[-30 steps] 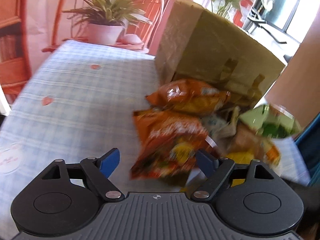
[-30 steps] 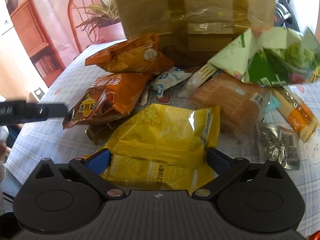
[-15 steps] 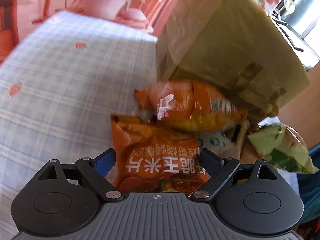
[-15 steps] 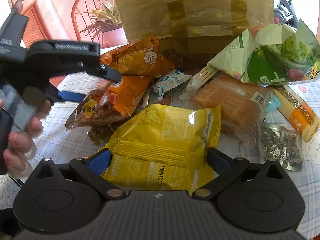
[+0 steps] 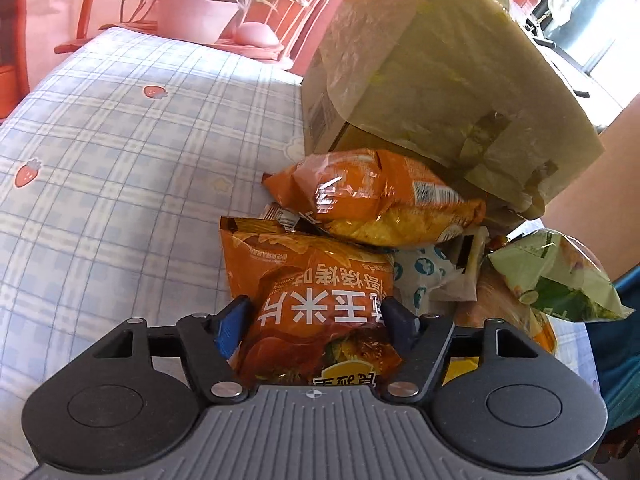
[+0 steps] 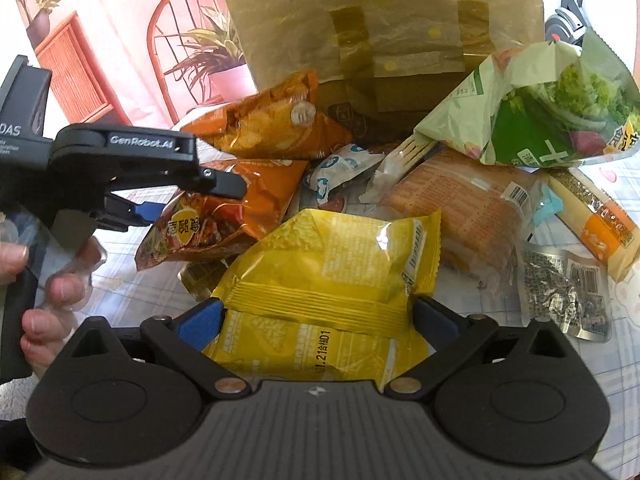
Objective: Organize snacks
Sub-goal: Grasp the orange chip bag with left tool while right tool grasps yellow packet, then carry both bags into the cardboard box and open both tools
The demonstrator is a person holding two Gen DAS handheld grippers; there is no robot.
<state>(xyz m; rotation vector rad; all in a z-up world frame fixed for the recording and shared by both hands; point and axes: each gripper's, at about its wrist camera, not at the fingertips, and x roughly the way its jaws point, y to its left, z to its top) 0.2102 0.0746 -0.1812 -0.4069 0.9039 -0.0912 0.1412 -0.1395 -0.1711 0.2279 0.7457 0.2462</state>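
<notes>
A pile of snack packets lies on a blue checked tablecloth before a cardboard box. My left gripper has its fingers around the near end of an orange corn-chip bag, pads touching its sides; it also shows in the right wrist view, closed on that bag. My right gripper holds a yellow snack packet between its fingers. A second orange chip bag lies beyond, against the box.
A green salad-print bag, a bread loaf packet, a silver sachet, a long orange-ended packet and small white-blue wrappers lie to the right. A potted plant on a red chair stands behind the table.
My left gripper has moved in over the orange corn-chip bag and closed its fingers on it. My right gripper has stayed still on the yellow packet.
</notes>
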